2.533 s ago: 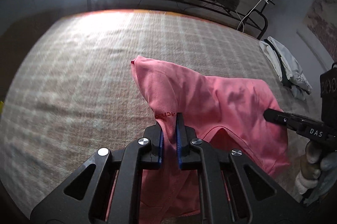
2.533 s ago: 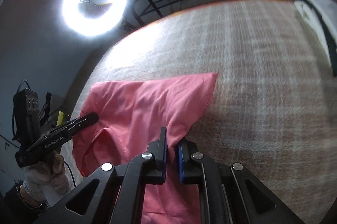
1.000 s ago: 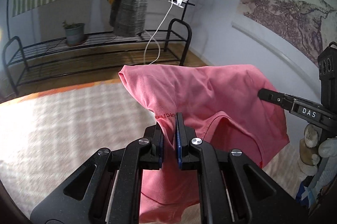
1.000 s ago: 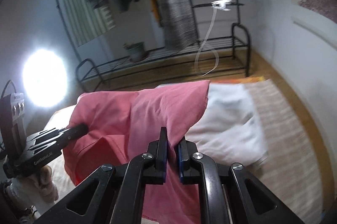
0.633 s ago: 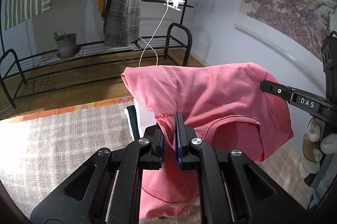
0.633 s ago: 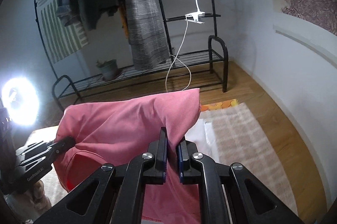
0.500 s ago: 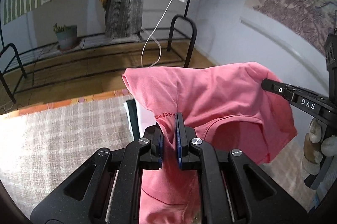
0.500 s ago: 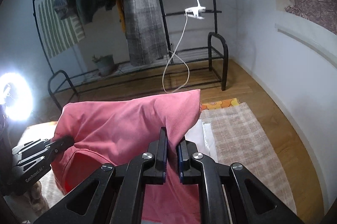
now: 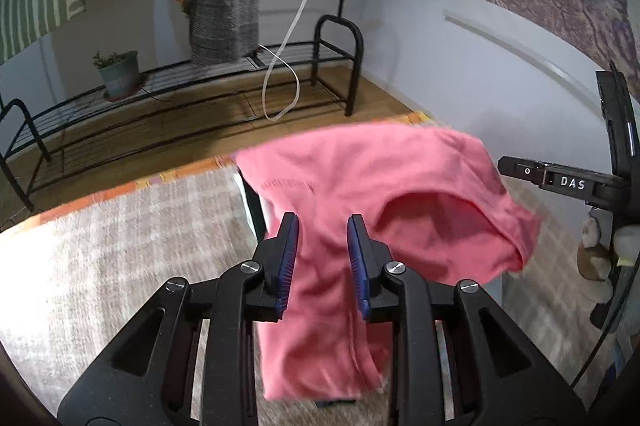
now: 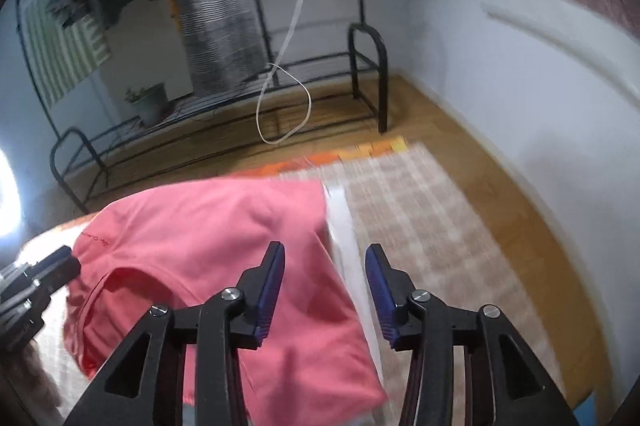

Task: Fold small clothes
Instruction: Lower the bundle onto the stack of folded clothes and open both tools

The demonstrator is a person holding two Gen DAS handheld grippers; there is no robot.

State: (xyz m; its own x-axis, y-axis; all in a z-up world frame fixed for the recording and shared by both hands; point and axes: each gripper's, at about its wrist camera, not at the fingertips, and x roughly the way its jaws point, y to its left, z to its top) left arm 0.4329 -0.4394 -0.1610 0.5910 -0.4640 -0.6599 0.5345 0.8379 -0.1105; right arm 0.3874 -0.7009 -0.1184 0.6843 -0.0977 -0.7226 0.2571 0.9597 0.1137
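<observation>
A folded pink shirt [image 9: 372, 193] lies blurred ahead of my left gripper [image 9: 322, 244], over a stack of white and dark folded clothes [image 9: 251, 201]. The left jaws stand apart and hold nothing. In the right wrist view the same pink shirt [image 10: 208, 238] lies beside the white clothing [image 10: 344, 242]. My right gripper [image 10: 325, 276] is open and empty, just behind the shirt's right edge. The right gripper also shows at the right edge of the left wrist view [image 9: 560, 181], and the left gripper at the left edge of the right wrist view [image 10: 36, 278].
A checked beige cloth [image 9: 100, 250] with an orange border covers the work surface [image 10: 420, 201]. Beyond it are a wooden floor, a black metal rack [image 9: 336, 65] with a potted plant [image 9: 118, 73], hanging clothes and a white cable. A pale wall [image 10: 520, 85] runs along the right.
Both grippers carried the pink shirt up off the cloth and toward the far right corner. Half a second ago both were shut on it; now both have opened and it has dropped.
</observation>
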